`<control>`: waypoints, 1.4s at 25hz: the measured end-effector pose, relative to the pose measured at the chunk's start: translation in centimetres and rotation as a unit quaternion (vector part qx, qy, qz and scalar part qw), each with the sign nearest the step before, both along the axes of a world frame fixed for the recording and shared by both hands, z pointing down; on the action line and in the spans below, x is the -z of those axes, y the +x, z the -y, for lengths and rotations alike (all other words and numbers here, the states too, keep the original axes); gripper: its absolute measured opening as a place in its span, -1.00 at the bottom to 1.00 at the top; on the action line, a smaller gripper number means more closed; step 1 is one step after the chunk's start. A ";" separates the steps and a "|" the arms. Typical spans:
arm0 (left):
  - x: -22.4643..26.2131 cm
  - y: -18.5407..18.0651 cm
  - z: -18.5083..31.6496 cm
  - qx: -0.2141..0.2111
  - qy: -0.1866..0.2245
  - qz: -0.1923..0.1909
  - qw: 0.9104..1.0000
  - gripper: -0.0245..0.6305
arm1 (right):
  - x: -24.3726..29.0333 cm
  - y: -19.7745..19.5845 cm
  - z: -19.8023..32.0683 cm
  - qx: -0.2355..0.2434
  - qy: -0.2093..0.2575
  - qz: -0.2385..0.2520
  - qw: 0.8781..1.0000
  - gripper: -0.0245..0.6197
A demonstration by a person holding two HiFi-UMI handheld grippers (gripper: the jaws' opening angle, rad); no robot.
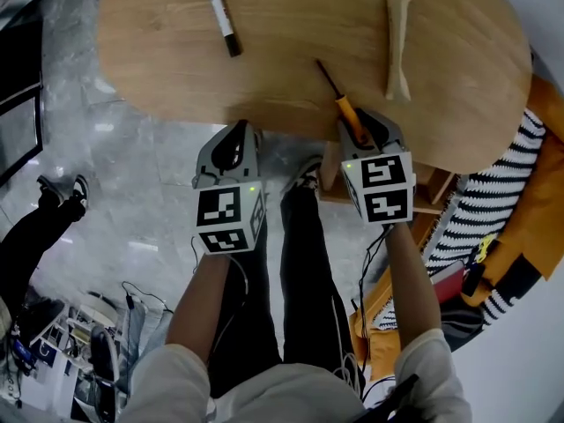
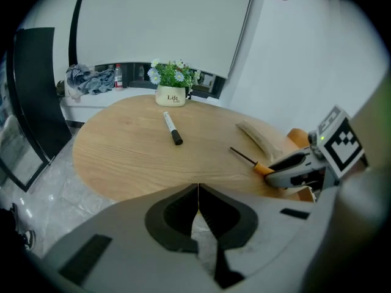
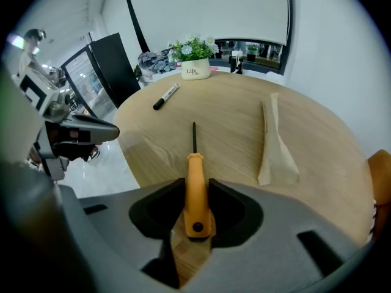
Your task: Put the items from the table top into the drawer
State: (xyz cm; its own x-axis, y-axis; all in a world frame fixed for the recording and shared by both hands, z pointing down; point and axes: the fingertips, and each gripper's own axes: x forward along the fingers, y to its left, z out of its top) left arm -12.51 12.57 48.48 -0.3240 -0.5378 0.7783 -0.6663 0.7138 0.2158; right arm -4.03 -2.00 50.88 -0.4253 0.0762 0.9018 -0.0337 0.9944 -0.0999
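Observation:
An orange-handled screwdriver (image 1: pixel 339 100) lies on the wooden table (image 1: pixel 291 25) with its handle at the near edge. My right gripper (image 1: pixel 361 126) is shut on that handle, and in the right gripper view both pads touch the sides of the handle of the screwdriver (image 3: pixel 196 188). A black-capped white marker (image 1: pixel 223 18) lies at the far left. A pale wooden piece (image 1: pixel 397 42) lies at the right. My left gripper (image 1: pixel 236 130) hangs shut and empty just off the table's near edge, and its jaws meet in the left gripper view (image 2: pixel 197 194).
A white pot of flowers (image 2: pixel 172 84) stands at the table's far edge. A wooden shelf (image 1: pixel 432 188) sits under the table at the right, beside striped cloth (image 1: pixel 493 201). Another person's shoe (image 1: pixel 62 192) rests on the floor at the left.

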 end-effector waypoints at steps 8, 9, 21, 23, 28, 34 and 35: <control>0.0 1.3 -0.1 -0.014 -0.005 -0.007 1.000 -0.89 | 0.6 0.3 0.0 -0.015 0.000 0.018 1.000 -0.58; 0.1 1.4 -0.1 -0.017 -0.006 -0.007 1.000 -0.89 | 0.9 0.4 0.1 -0.019 0.000 0.021 1.000 -0.58; 1.3 4.5 1.9 -0.065 -0.004 -0.003 0.998 -0.89 | 3.7 5.5 0.1 -0.045 -0.001 0.043 0.998 -0.59; 1.5 5.5 2.6 -0.080 -0.002 -0.004 0.997 -0.89 | 4.2 7.0 0.1 -0.057 -0.003 0.045 0.997 -0.58; 2.2 8.7 4.3 -0.120 -0.001 -0.006 0.993 -0.89 | 5.7 10.9 0.4 -0.089 -0.008 0.049 0.995 -0.59; 2.2 11.8 5.8 -0.146 -0.001 -0.015 0.989 -0.89 | 6.3 15.4 -0.6 -0.076 -0.014 0.036 0.996 -0.59; 2.3 12.1 6.1 -0.147 -0.001 -0.015 0.989 -0.89 | 6.4 16.1 -0.6 -0.074 -0.016 0.033 0.997 -0.59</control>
